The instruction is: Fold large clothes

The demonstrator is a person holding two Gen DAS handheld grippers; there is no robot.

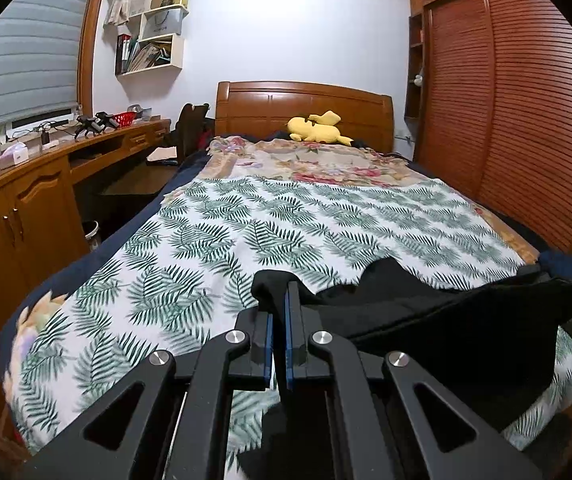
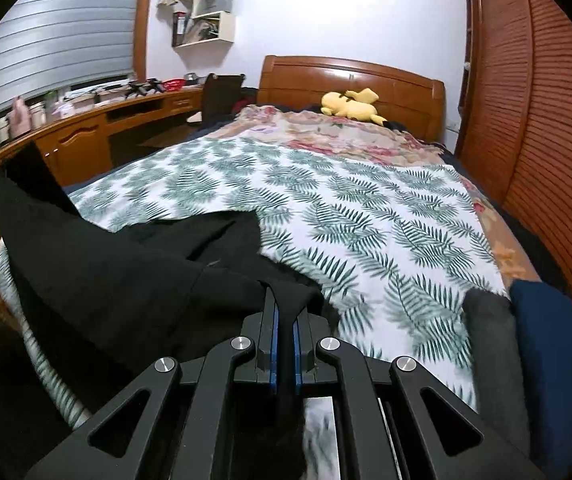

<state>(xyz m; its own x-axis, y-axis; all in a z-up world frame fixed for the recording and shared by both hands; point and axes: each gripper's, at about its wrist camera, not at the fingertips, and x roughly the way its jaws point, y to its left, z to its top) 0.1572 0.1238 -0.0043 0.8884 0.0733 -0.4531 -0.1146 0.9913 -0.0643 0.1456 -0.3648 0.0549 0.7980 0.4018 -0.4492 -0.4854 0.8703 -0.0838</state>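
Both tools are clamped on one black garment (image 1: 446,320) at the foot of the bed (image 1: 66,276). Left tool (image 1: 279,304) is closed w/ black cloth pinched between its blue pads; cloth bunches over the fingertips and runs off toward 3 o'clock in the left wrist view, where the other tool shows at the frame edge. Right tool (image 2: 285,308) is likewise shut on black fabric, and the garment (image 2: 106,272) spreads from it toward 9–10 o'clock in the right wrist view. So the two grips are well apart, one per end of an edge, prob. so the piece can be stretched flat before a fold.

Garment sags between the grips and part of it rests on the fern-print sheet (image 1: 214,236); not taut yet. Which part of the garment each tool holds (hem, shoulder, waistband) can't be told, too dark.

The sheet looks laid over a floral cover (image 1: 326,160) as a wide, smooth folding surface. A yellow plush (image 1: 318,128) sits at 12 o'clock by the headboard, well clear. In the right wrist view, grey and blue fabric (image 2: 542,344) lies at 3–4 o'clock near the bed corner, poss. more laundry.

Judged stage: early, spreading not yet done. Risk: cloth slipping from a pinch if pulled unevenly.
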